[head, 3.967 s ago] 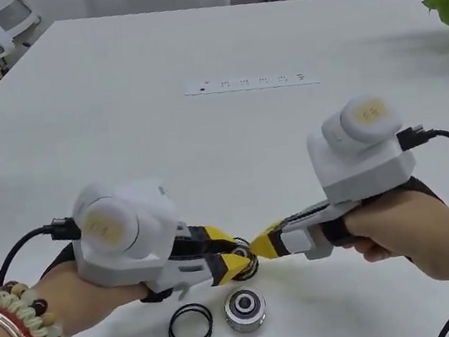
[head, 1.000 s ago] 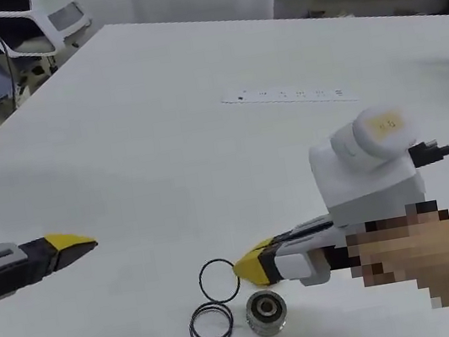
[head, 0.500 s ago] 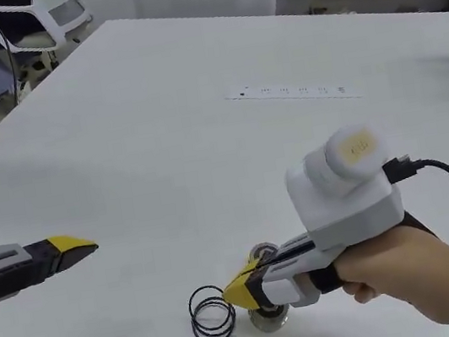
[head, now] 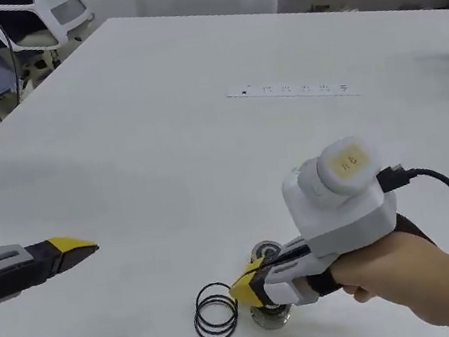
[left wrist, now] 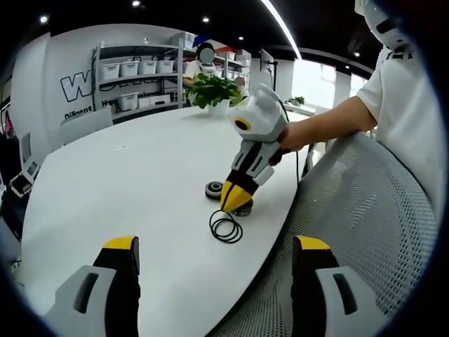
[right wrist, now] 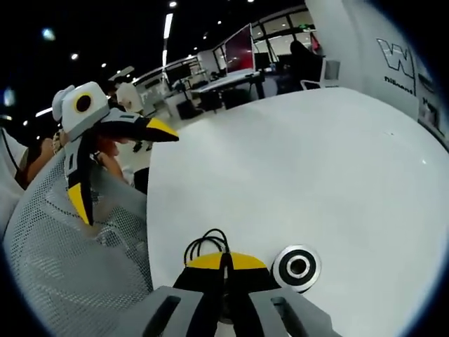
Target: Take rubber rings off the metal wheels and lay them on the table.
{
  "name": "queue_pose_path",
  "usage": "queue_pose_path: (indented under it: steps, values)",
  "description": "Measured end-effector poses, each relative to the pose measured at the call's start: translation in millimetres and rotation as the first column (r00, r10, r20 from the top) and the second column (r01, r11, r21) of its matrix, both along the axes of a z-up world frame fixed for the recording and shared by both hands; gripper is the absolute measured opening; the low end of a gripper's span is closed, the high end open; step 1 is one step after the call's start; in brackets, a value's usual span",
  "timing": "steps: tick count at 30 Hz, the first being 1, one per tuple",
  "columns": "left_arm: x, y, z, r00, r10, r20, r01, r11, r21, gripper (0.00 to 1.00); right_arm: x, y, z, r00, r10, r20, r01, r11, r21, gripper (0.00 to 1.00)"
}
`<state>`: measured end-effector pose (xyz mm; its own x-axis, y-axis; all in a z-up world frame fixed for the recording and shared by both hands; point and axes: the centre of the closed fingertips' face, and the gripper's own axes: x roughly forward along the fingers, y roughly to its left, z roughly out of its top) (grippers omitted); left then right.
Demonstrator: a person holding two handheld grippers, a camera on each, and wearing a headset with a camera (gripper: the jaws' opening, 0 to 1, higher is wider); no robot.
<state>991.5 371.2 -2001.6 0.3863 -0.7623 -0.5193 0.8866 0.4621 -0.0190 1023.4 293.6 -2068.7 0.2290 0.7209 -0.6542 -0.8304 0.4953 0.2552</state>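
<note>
Hanging at the near left corner of the desk (head: 161,144), the left hand-held gripper (head: 127,309) has its jaws spread wide with nothing between them, well apart from the work. Further in, the right hand-held gripper (head: 239,291) is the nearer one by a long way: its yellow tips are closed together and sit right over the near metal wheel (head: 271,317), which pokes out beneath them. Whether a ring is pinched between those tips I cannot tell.

Just to the left of the tips, a small stack of loose rubber rings (head: 215,311) lies flat on the desk, already off, between the wheel and the left hand-held gripper. Just beyond the tips sits the second metal wheel (right wrist: 297,267), lying flat with its hub facing up, so any ring on it would run level around its rim. I judge the next pull belongs to the right hand-held gripper, drawing outward and leftward toward the stack. A white power strip (head: 293,89) lies far off.
</note>
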Motion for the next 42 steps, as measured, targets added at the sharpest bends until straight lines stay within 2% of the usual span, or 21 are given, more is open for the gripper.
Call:
queue_pose_path:
  steps: [10, 14, 29, 35, 42]
  values:
    - [-0.2, 0.7, -0.3, 1.0, 0.004, -0.002, -0.004, 1.0, 0.002, 0.86, 1.2, 1.8, -3.3, 1.0, 0.014, 0.026, -0.014, 1.0, -0.025, 0.0]
    - [-0.1, 0.5, 0.1, 1.0, 0.004, 0.0, -0.004, 1.0, 0.002, 0.86, 2.3, 0.4, -3.9, 0.999, 0.017, 0.037, -0.016, 0.999, -0.035, 0.03]
    - [-1.0, -0.5, -0.3, 1.0, -0.001, -0.008, 0.001, 1.0, 0.001, 0.86, 17.9, -6.1, 20.5, 0.997, -0.052, 0.061, 0.05, 0.998, 0.039, 0.06]
    - [-1.3, -0.6, -0.7, 1.0, -0.004, -0.009, 0.004, 1.0, 0.004, 0.86, 27.7, -13.9, 35.0, 0.992, -0.097, 0.077, 0.09, 0.993, 0.081, 0.07]
    - [-1.7, -0.9, -1.2, 1.0, -0.006, -0.014, 0.006, 1.0, 0.003, 0.86, 43.1, -33.7, 45.9, 0.98, -0.179, 0.087, 0.167, 0.978, 0.126, 0.09]
